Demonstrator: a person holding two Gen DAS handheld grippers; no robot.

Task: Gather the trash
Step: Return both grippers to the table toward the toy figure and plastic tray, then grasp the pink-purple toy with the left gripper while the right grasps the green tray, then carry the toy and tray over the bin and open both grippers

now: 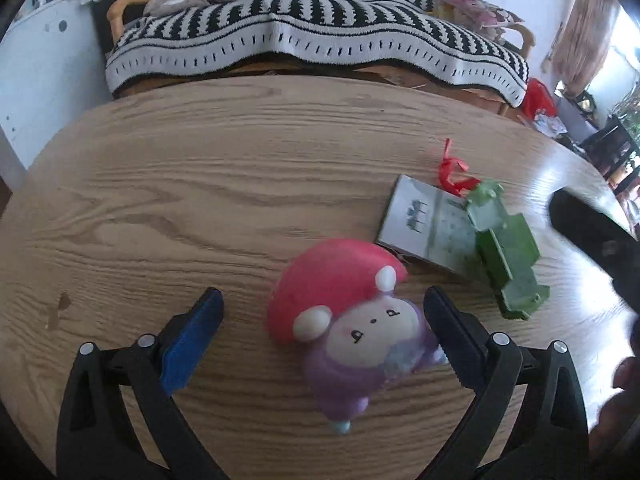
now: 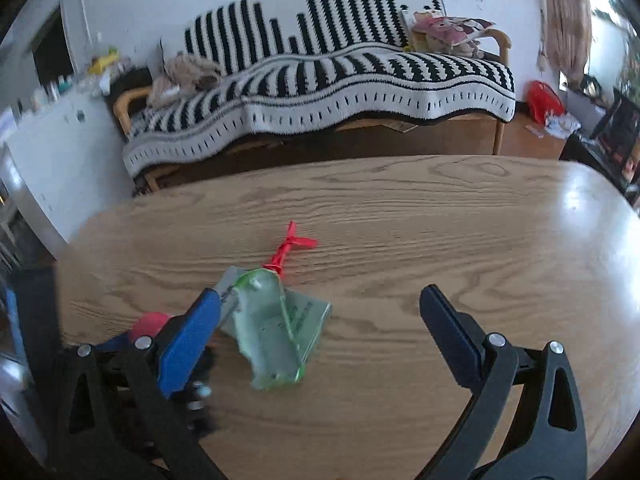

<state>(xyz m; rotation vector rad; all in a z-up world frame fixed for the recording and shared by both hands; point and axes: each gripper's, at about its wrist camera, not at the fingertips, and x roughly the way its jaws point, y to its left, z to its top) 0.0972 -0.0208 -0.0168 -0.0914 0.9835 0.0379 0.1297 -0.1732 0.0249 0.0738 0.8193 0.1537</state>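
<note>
A toy figure (image 1: 352, 332) with a pink hat, pale face and purple body lies on the wooden table (image 1: 200, 184). My left gripper (image 1: 322, 324) is open, its fingers on either side of the toy, not touching it. Beyond it to the right lie a flat grey card (image 1: 424, 220), a green crumpled plastic package (image 1: 504, 248) and a red ribbon (image 1: 454, 168). In the right wrist view the green package (image 2: 272, 336) rests on the card with the red ribbon (image 2: 292, 246) behind it. My right gripper (image 2: 320, 320) is open, and the package lies just right of its blue left finger.
A bench with a black-and-white striped blanket (image 1: 312, 36) stands behind the table. A red bag (image 2: 542, 100) lies on the floor at the right. A dark blurred shape, the other gripper (image 1: 592, 240), enters the left wrist view at the right edge.
</note>
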